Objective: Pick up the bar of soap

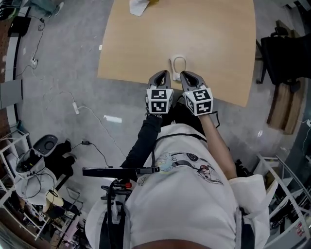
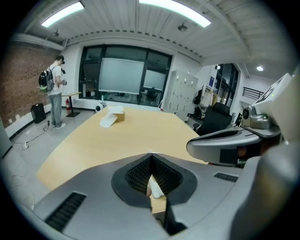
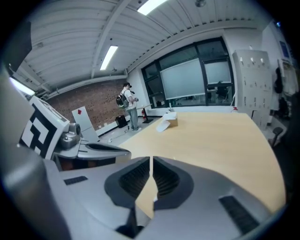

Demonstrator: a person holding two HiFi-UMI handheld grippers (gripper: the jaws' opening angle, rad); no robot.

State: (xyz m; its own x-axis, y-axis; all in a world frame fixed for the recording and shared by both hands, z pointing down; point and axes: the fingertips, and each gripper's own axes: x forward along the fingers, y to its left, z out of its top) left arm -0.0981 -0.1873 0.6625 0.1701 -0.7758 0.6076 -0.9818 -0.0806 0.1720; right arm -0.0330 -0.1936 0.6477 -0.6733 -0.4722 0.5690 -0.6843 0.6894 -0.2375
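Note:
A white oval bar of soap (image 1: 179,64) lies near the front edge of the light wooden table (image 1: 214,44). Both grippers hover side by side just in front of it, over the table's edge. My left gripper (image 1: 165,74) is shut, its tips touching with nothing clamped. In the left gripper view (image 2: 150,156) a white bit of the soap (image 2: 155,189) shows through the hollow between the pads. My right gripper (image 1: 184,74) is also shut and holds nothing; in the right gripper view (image 3: 151,160) only table shows through its gap.
A white cloth with a small tan box (image 1: 139,6) sits at the table's far end. A black chair (image 1: 284,57) stands to the right of the table. A person with a backpack (image 2: 55,89) stands far off by the brick wall. Cables lie on the floor (image 1: 73,104) to the left.

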